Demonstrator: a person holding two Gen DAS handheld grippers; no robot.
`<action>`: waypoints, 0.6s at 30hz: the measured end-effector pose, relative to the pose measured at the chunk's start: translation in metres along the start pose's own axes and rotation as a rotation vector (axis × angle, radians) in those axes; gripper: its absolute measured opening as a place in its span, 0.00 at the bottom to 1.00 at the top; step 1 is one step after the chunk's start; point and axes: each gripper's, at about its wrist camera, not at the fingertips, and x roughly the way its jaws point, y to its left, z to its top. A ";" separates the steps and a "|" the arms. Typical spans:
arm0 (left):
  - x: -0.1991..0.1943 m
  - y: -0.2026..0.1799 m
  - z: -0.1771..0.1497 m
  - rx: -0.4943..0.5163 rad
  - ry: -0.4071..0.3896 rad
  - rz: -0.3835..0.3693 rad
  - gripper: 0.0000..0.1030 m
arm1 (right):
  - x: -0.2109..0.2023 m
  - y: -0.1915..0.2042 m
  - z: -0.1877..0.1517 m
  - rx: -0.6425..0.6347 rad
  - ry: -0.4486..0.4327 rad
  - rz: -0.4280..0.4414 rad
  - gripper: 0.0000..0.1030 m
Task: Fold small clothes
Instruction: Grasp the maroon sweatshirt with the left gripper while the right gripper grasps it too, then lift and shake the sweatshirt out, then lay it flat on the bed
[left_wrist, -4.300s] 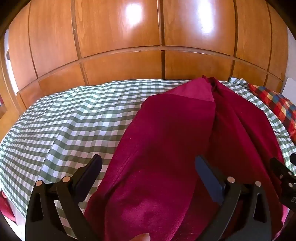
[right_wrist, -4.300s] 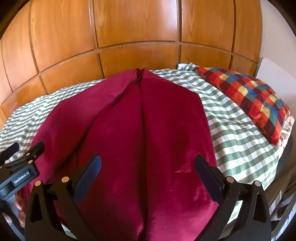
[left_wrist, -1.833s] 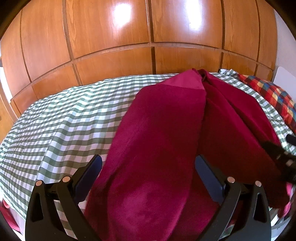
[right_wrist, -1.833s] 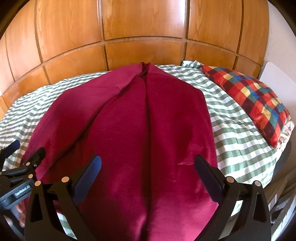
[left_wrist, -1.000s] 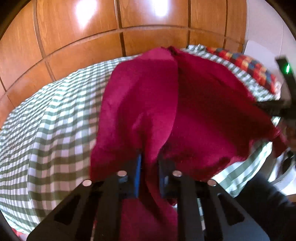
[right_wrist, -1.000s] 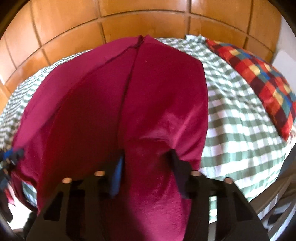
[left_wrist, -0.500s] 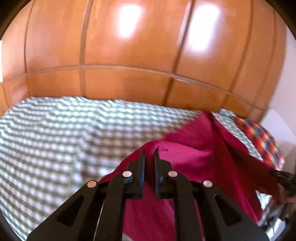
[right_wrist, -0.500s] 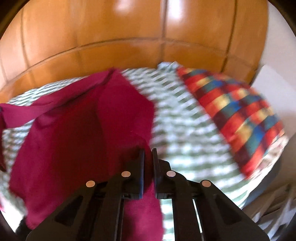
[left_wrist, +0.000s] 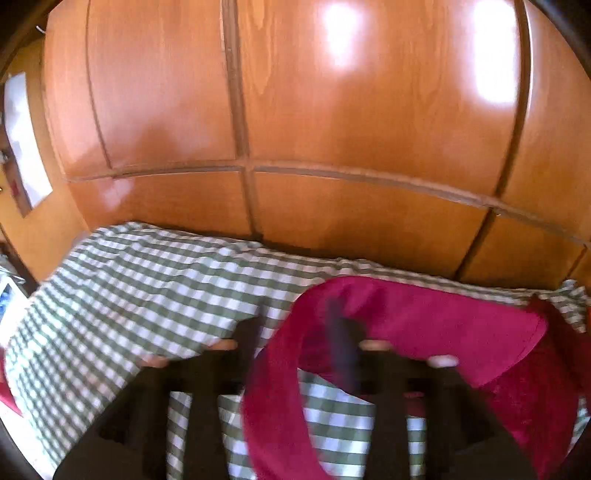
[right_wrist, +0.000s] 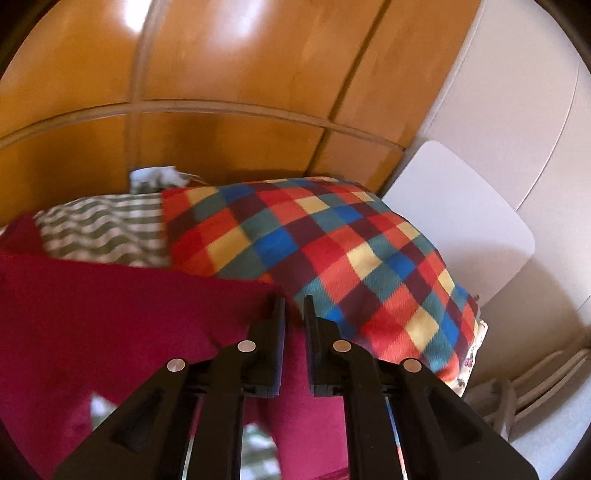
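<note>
A crimson cloth (left_wrist: 424, 325) lies on a green-and-white checked sheet (left_wrist: 147, 280). The pillow (right_wrist: 332, 251) is checked red, blue, yellow and teal. The wardrobe (left_wrist: 332, 129) is glossy orange-brown wood.

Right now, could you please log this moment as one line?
left gripper: jaws just opening, red cloth loose between | right gripper: jaws just opening, narrow gap over cloth | fold unfinished

We have carried the near edge of the red cloth (left_wrist: 424, 325) up the bed towards the far edge. Our left gripper (left_wrist: 295, 332) has just been opening off it; our right gripper (right_wrist: 294, 306) has parted slightly, cloth between.
</note>
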 end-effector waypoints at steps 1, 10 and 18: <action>-0.005 0.002 -0.006 0.004 -0.020 -0.002 0.68 | 0.002 -0.001 0.003 0.008 0.004 -0.012 0.58; -0.046 -0.005 -0.118 0.128 0.115 -0.326 0.68 | -0.063 0.003 -0.044 0.021 -0.068 0.215 0.93; -0.088 -0.040 -0.208 0.255 0.238 -0.573 0.68 | -0.105 0.070 -0.161 -0.062 0.191 0.678 0.88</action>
